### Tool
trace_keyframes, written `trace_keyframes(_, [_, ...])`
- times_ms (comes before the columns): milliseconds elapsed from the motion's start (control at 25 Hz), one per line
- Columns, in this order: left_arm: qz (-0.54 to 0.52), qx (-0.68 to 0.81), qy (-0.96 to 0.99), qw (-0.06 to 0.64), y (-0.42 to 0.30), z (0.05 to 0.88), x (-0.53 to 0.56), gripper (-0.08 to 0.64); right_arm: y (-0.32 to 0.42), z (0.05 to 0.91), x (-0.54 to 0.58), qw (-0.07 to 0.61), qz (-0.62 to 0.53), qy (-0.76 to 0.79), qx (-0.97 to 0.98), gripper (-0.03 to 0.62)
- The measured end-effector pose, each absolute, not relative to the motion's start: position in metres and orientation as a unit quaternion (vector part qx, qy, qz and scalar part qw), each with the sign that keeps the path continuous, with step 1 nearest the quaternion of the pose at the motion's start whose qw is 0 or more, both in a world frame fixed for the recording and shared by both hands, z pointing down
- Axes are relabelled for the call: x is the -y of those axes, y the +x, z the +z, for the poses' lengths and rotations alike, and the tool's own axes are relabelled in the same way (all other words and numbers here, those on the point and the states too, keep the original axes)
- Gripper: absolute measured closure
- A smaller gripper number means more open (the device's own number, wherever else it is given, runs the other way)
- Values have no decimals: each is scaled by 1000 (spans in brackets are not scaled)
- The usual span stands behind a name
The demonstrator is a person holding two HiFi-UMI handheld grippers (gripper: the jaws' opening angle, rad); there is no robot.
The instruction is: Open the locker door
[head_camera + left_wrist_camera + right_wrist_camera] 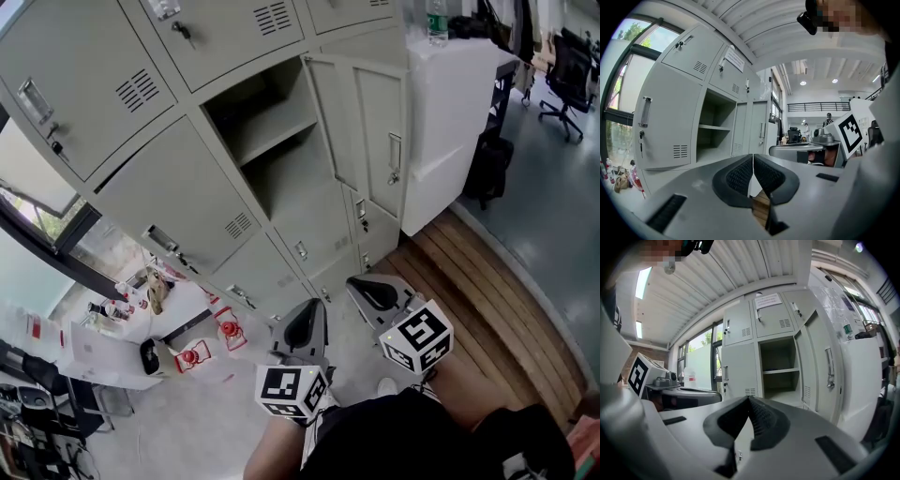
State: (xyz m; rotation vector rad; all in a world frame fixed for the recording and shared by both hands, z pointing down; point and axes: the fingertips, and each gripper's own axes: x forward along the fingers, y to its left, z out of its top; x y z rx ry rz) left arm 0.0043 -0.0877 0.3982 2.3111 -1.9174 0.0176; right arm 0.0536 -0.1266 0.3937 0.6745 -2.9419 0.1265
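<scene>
A bank of grey metal lockers fills the upper half of the head view. One locker door stands swung open to the right, and its compartment with a shelf is bare. The same open compartment shows in the left gripper view, and the open door in the right gripper view. Both grippers are held low near the person's body, well back from the lockers. My left gripper is shut with nothing in it. My right gripper is shut and empty too.
A white cabinet with a bottle on top stands right of the lockers. Wooden floor boards run on the right. Red items and clutter lie on the floor at the left. Office chairs stand far right.
</scene>
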Motion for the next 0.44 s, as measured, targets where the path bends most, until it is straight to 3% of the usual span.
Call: trace_keyframes(440, [4,645,761,70,14,400,94,540,63,400,132,62,47,210,975,538])
